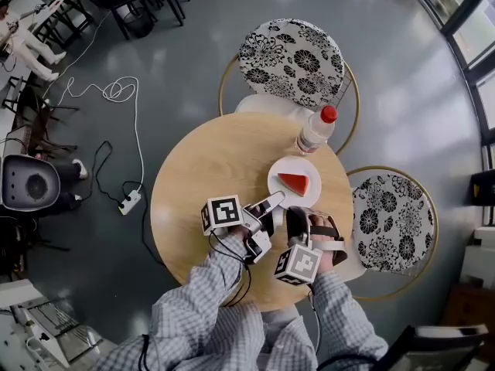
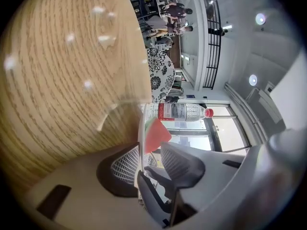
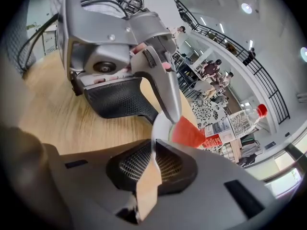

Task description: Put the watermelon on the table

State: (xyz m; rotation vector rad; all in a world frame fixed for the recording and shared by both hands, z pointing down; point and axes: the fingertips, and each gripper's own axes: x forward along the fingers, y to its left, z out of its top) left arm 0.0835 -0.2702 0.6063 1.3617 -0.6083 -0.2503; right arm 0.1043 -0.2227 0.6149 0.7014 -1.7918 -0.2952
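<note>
A red wedge of watermelon (image 1: 295,183) lies on a small white plate (image 1: 278,178) on the round wooden table (image 1: 209,161). My left gripper (image 1: 272,205) is at the plate's near-left rim and stands open; in the left gripper view the plate's rim (image 2: 142,128) runs between the pads of my left gripper (image 2: 151,164) without being pressed, and the watermelon (image 2: 156,132) is just beyond. My right gripper (image 1: 296,215) is at the near rim. In the right gripper view my right gripper (image 3: 152,162) has its jaws closed to a slit on the plate's edge (image 3: 160,128), the watermelon (image 3: 188,133) ahead.
A clear water bottle (image 1: 315,132) with a red cap stands just behind the plate. Two flower-patterned chairs stand by the table, one at the far side (image 1: 292,52) and one at the right (image 1: 394,219). A cable and power strip (image 1: 129,201) lie on the floor at the left.
</note>
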